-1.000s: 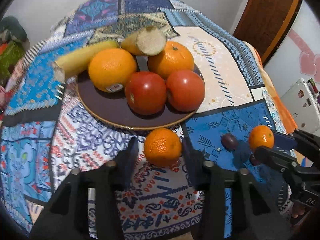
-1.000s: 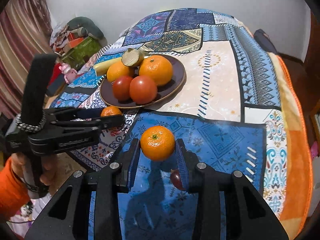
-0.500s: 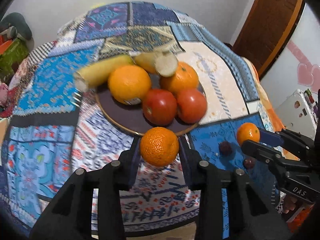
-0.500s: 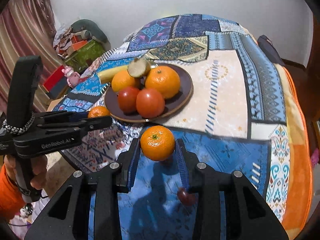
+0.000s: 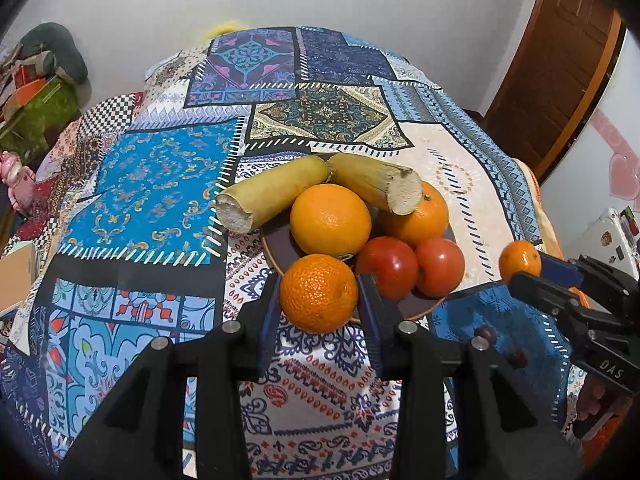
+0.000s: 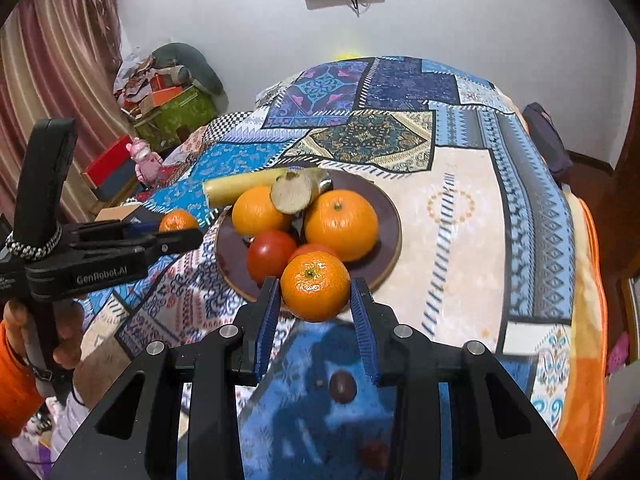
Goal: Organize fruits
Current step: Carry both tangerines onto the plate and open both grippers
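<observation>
**Both jaws loaded, one mandarin each, held at the near rim of the plate**

My left gripper [image 5: 319, 295] was clamped on a mandarin [image 5: 319, 293], its blue-padded jaws pressed against either side of the fruit. The fruit hung clear of the patchwork cloth [image 5: 152, 184] covering the surface, just in front of the near rim of the brown plate [image 5: 276, 246].

My right gripper [image 6: 315, 288] gripped a second mandarin [image 6: 315, 286] in the same manner, stem end up, also at the plate's near edge and above the cloth.

The plate carried two large oranges [image 5: 330, 220], two tomatoes [image 5: 387, 266] and two cut banana pieces [image 5: 276, 194]; one banana piece overhung the far left rim, the other rested on the oranges.

Two small dark round fruits [image 5: 485, 333] lay on the blue patch, apart from the plate. I could not tell what they were.
</observation>
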